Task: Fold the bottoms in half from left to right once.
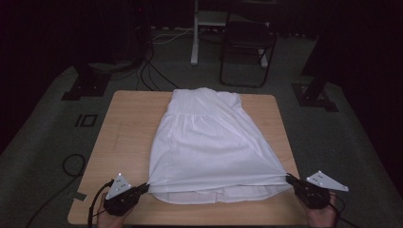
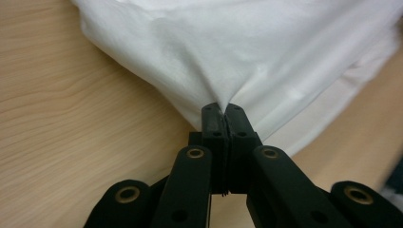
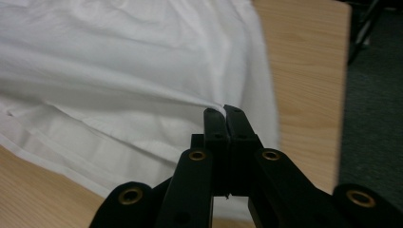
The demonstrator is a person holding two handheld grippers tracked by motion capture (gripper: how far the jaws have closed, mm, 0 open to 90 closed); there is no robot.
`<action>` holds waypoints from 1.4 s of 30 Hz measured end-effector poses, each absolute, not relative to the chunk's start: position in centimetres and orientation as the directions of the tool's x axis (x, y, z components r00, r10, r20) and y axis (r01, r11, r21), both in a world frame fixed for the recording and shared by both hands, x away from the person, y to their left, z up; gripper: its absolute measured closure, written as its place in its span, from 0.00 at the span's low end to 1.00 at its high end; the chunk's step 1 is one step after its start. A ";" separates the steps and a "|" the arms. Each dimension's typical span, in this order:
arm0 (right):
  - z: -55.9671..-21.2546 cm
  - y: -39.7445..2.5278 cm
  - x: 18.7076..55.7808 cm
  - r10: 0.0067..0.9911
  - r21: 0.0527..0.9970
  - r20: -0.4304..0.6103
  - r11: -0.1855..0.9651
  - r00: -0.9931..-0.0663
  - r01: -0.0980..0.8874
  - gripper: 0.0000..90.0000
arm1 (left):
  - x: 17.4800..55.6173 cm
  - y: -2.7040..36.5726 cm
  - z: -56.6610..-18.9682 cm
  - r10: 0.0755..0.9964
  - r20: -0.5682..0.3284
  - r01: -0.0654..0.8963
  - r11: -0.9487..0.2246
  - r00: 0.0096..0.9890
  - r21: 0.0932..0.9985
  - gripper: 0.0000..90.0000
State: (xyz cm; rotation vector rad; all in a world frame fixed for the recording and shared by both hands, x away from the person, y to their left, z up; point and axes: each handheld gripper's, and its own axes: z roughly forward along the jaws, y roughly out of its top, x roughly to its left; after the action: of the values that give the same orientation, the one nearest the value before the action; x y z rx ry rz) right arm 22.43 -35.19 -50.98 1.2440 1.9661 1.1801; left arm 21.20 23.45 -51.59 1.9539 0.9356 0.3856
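A white dress (image 1: 206, 137) lies flat on the wooden table (image 1: 123, 133), its bodice at the far edge and its wide hem toward me. My left gripper (image 1: 146, 185) is shut on the hem's left corner, and the cloth (image 2: 228, 57) puckers into its closed jaws (image 2: 223, 108). My right gripper (image 1: 288, 177) is shut on the hem's right corner, where the fabric (image 3: 119, 80) is drawn taut to its tips (image 3: 224, 110). The upper layer of the hem is stretched between the two grippers, with a lower layer (image 1: 214, 194) showing beneath.
Bare table wood lies left and right of the dress. Beyond the table stand a dark folding chair (image 1: 247, 45), a white post (image 1: 195, 33) and black stand bases (image 1: 88, 85) on grey carpet, with cables (image 1: 71, 164) on the floor at the left.
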 end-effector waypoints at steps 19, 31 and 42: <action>-54.3 -36.6 23.6 0.903 0.828 0.052 0.200 -0.427 0.523 0.52 | 23.9 23.8 -52.1 0.789 -0.087 0.489 -0.286 0.609 0.824 0.52; -51.4 -33.1 29.4 0.865 0.867 0.020 0.234 -0.501 0.440 0.46 | 32.3 22.7 -51.6 0.841 -0.066 0.520 -0.268 0.537 0.811 0.46; -51.5 -36.5 24.7 0.884 0.883 0.047 0.181 -0.465 0.433 0.46 | 32.1 22.3 -51.2 0.839 -0.054 0.505 -0.273 0.542 0.819 0.46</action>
State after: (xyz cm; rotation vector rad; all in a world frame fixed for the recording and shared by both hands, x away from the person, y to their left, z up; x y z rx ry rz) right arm 24.66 -36.52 -51.47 1.2344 1.9796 1.2307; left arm 32.08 22.34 -51.16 1.9385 1.0910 0.5014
